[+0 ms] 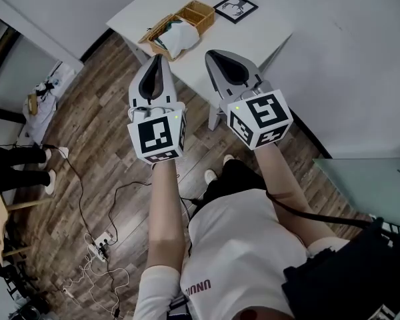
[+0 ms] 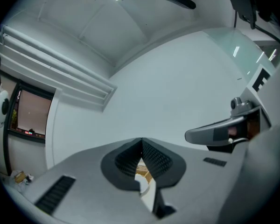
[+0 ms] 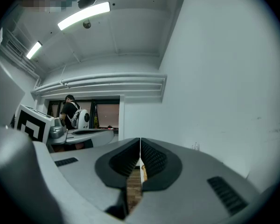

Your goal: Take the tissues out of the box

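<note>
An open wicker box [image 1: 187,20] with white tissues [image 1: 177,36] bulging out of it stands on the white table [image 1: 267,25] ahead of me. My left gripper [image 1: 161,59] is held up in the air short of the table's near edge, jaws shut and empty, its tip just below the box. Beside it, my right gripper [image 1: 212,54] is also shut with nothing held. In the left gripper view the jaws [image 2: 141,143] meet, and a sliver of the box [image 2: 143,171] shows under them. The right gripper's [image 3: 140,142] pads touch too.
A framed picture [image 1: 235,8] lies on the table behind the box. Wood floor [image 1: 87,179] below carries cables and a power strip [image 1: 101,244]. A person's legs [image 1: 17,167] stand at the left. White wall [image 1: 360,65] runs along the right, with a glass surface [image 1: 373,185] beside it.
</note>
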